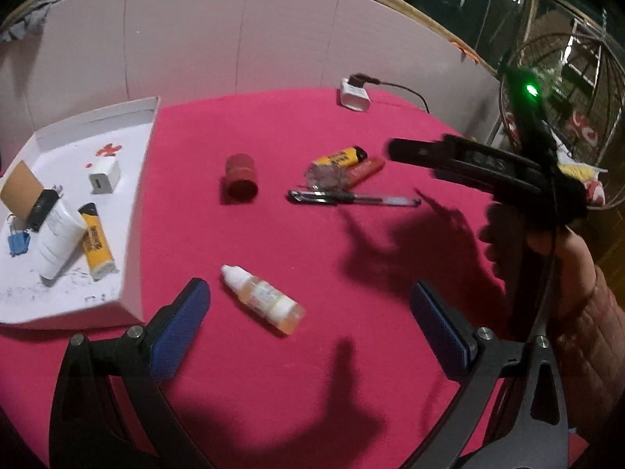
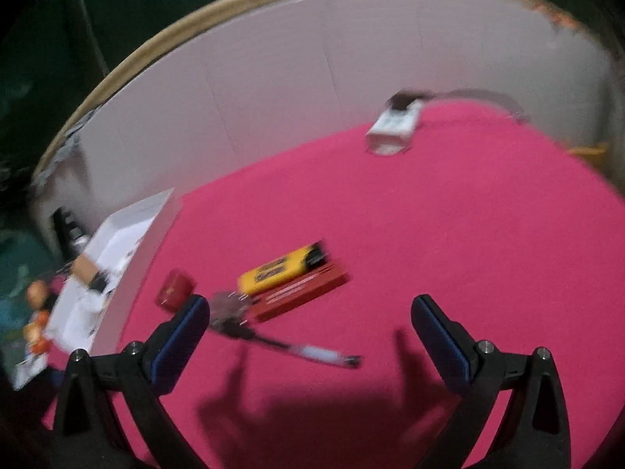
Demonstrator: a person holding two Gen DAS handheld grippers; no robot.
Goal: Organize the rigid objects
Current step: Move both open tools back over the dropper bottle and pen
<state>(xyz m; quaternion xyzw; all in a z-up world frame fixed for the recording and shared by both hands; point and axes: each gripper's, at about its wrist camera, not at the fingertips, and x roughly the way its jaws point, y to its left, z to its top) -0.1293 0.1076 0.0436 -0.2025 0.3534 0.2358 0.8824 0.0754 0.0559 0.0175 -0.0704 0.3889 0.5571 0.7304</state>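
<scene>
My left gripper (image 1: 310,299) is open above the pink cloth, and a small dropper bottle (image 1: 263,297) lies between its blue pads. A white tray (image 1: 133,211) at the left holds a white charger (image 1: 104,175), a yellow lighter (image 1: 95,242), a white tube and a blue clip. On the cloth lie a red cap (image 1: 241,177), a yellow lighter (image 1: 340,157), a red lighter (image 1: 365,170) and a black pen (image 1: 351,197). My right gripper (image 2: 310,318) is open over the cloth; the yellow lighter (image 2: 283,267), red lighter (image 2: 300,293) and pen (image 2: 297,348) lie just ahead of it.
A white charger with a black cable (image 1: 354,94) rests at the cloth's far edge, against a white curved backboard (image 1: 234,39). A person's hand and sleeve (image 1: 578,293) hold the right gripper (image 1: 468,164) at the right. A wire basket stands beyond it.
</scene>
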